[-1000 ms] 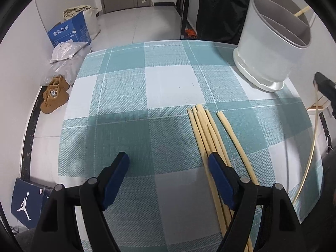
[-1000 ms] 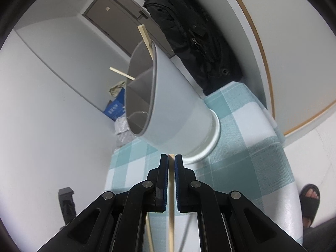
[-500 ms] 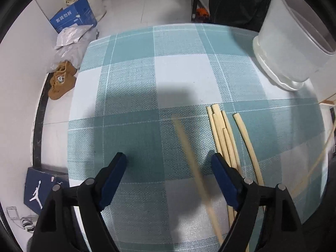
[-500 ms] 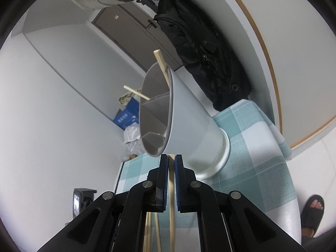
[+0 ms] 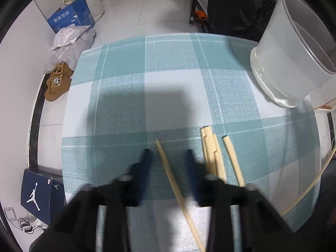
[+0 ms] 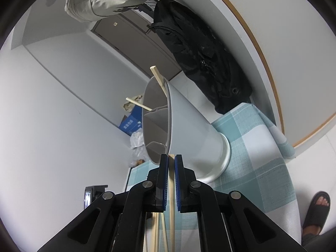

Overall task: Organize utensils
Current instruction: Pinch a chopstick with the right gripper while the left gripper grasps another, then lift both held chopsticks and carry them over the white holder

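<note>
Several wooden chopsticks [image 5: 214,153] lie on the teal checked tablecloth [image 5: 172,77]. My left gripper [image 5: 168,153] is blurred, its jaws narrowed around one chopstick [image 5: 176,189] that lies between them; I cannot tell whether they touch it. My right gripper [image 6: 171,159] is shut on a chopstick [image 6: 171,189], held just below the rim of the white divided utensil holder [image 6: 189,130]. Two chopsticks [image 6: 158,78] stand in the holder. The holder also shows in the left wrist view [image 5: 294,58] at the far right of the table.
A black bag [image 6: 201,48] hangs behind the holder. On the floor left of the table are brown shoes [image 5: 57,82], a blue carton [image 5: 71,19], plastic bags and a dark shoebox [image 5: 42,191]. A sandalled foot [image 6: 317,208] stands right of the table.
My left gripper's jaws have narrowed from wide open around a chopstick that slid in between them. My right gripper has risen with its chopstick towards the holder's rim.
</note>
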Demonstrator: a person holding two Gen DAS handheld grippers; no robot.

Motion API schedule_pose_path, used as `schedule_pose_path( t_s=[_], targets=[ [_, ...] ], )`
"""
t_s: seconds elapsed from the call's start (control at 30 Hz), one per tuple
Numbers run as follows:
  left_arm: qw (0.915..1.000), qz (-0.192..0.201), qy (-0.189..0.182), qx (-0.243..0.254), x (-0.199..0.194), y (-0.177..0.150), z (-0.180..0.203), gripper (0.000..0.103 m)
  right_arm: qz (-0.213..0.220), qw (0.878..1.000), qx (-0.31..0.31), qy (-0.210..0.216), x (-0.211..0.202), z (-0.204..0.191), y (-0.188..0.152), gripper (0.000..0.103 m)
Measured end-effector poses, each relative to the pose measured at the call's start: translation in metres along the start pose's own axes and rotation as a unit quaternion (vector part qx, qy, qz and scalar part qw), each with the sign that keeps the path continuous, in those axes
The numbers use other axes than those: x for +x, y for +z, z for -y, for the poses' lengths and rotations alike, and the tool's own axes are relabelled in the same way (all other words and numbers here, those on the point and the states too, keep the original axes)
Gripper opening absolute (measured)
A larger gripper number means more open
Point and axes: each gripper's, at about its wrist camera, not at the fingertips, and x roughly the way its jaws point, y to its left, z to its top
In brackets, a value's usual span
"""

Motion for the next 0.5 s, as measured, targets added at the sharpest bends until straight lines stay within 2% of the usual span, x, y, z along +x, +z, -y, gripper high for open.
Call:
schedule_pose_path(
  t_s=[0.03,0.27,0.37,0.5],
  targets=[
    [1.0,-0.001,-0.003,0.0,0.001,0.001,0.001,0.003,0.0,1.0,0.0,0.0,0.0,0.0,0.0,0.005],
    [0.9991,0.017,-0.029,-0.027,-0.003,0.006,-0.003,0.001,0.005,1.0,-0.003,-0.003,-0.003,0.0,0.0,0.005],
    [0.9973,0.052,-0.041,-0.033,-0.017,0.006,-0.003,0.001,0.005,1.0,-0.011,-0.005,-0.004,-0.001,-0.001,0.005],
    [0.9892,0.129,-0.062,-0.032,-0.052,-0.002,-0.004,0.001,0.009,1.0,-0.027,-0.007,-0.007,-0.006,-0.005,0.005]
  ],
)
